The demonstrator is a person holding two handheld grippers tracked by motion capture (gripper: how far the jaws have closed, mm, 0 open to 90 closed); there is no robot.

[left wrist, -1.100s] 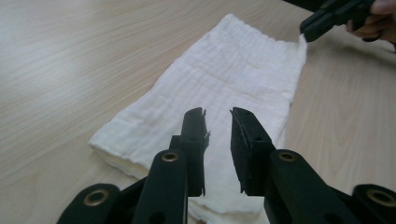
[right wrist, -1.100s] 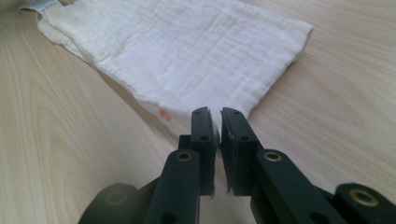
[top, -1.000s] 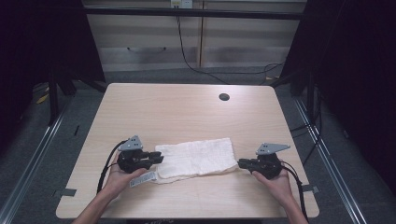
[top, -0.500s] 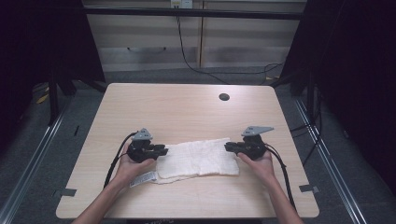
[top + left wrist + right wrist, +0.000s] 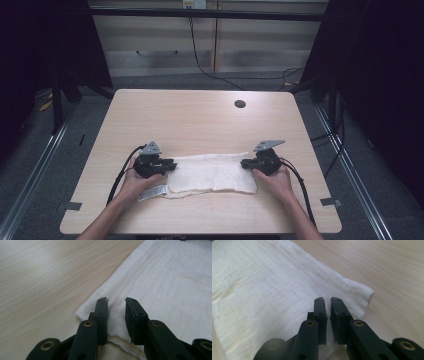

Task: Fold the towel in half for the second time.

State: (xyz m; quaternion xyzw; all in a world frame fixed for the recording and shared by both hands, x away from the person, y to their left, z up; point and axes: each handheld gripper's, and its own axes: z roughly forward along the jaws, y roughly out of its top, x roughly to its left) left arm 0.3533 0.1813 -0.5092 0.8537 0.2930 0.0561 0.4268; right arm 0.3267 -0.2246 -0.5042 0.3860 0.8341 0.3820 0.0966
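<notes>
A white folded cloth (image 5: pixel 210 172) lies flat near the table's front edge, with a small label (image 5: pixel 152 192) at its left front corner. My left gripper (image 5: pixel 172 164) rests at the cloth's left end. In the left gripper view its jaws (image 5: pixel 117 300) stand apart over the cloth's (image 5: pixel 170 277) corner, with nothing pinched between them. At the cloth's right end is my right gripper (image 5: pixel 243 163). Seen from the right gripper view, the jaws (image 5: pixel 327 299) are closed to a narrow slit on the cloth (image 5: pixel 262 290) near its right edge.
The wooden table (image 5: pixel 200 120) has a dark cable hole (image 5: pixel 240 104) at the back right. Behind the table stand cabinets with hanging cables. Dark curtains and metal floor rails flank both sides.
Both hands moved forward and inward from the table's front edge. The left gripper now sits on the cloth's left end and the right gripper on its right end. The cloth looks stretched flatter.
</notes>
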